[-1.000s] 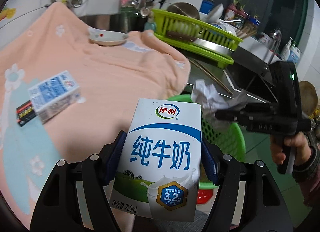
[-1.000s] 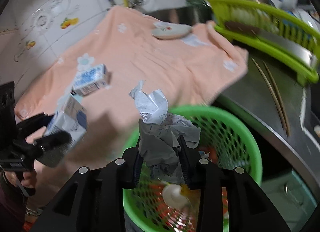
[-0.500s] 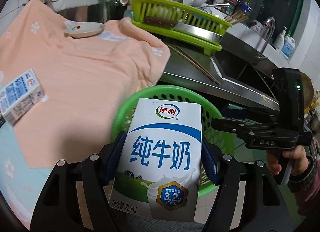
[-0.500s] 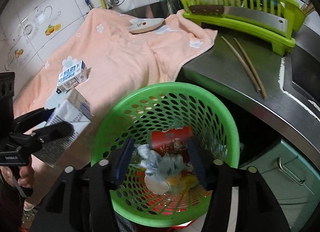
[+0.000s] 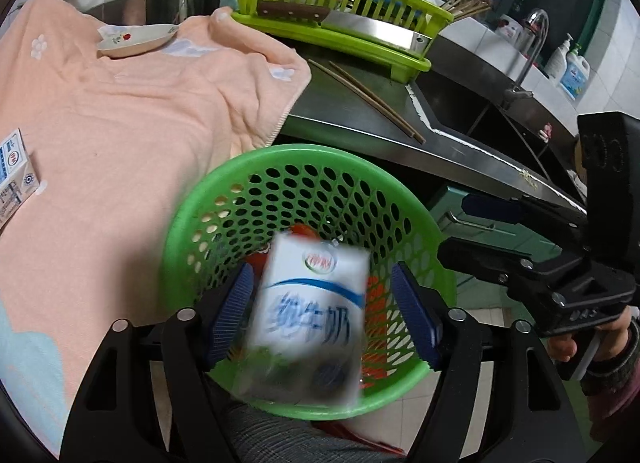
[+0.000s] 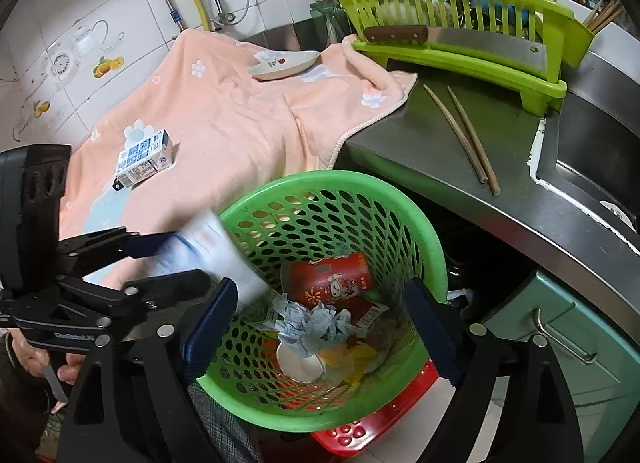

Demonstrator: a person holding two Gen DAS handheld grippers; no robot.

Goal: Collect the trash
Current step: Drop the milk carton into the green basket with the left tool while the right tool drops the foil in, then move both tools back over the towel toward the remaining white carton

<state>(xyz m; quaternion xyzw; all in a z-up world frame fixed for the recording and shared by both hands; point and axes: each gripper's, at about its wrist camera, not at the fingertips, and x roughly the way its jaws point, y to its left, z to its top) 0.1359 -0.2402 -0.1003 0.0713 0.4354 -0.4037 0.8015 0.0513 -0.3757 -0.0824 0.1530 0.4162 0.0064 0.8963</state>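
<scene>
**Milk carton loose between open pads above the green basket**

At the far left of the desk, on the peach towel (image 6: 224,123), a small milk box (image 6: 143,158) lies on its side, well apart from the basket. Further back on the towel sits a shallow saucer (image 6: 285,64).

The left gripper (image 5: 322,317) hangs over the green basket (image 5: 280,159) with its blue pads (image 5: 234,315) spread wide; the white milk carton (image 5: 310,313) sits between them, blurred and tilted, with a gap on either side, so nothing is clamped. In the right wrist view the same carton (image 6: 216,255) shows as a white smear at the basket's left rim, just past the left gripper's tips.

The right gripper (image 6: 320,323) also stands with its pads apart and nothing between them, pointed down into the green basket (image 6: 424,223). Inside lie a red can (image 6: 330,277), a crumpled paper ball (image 6: 314,321) and other scraps I cannot make out. A red basket (image 6: 384,423) peeks out from under the green one.

To the right, on the bare steel of the desk, lie two chopsticks (image 6: 464,135), and behind them a lime dish rack (image 6: 480,27) with a cleaver (image 6: 460,41) laid along its front
</scene>
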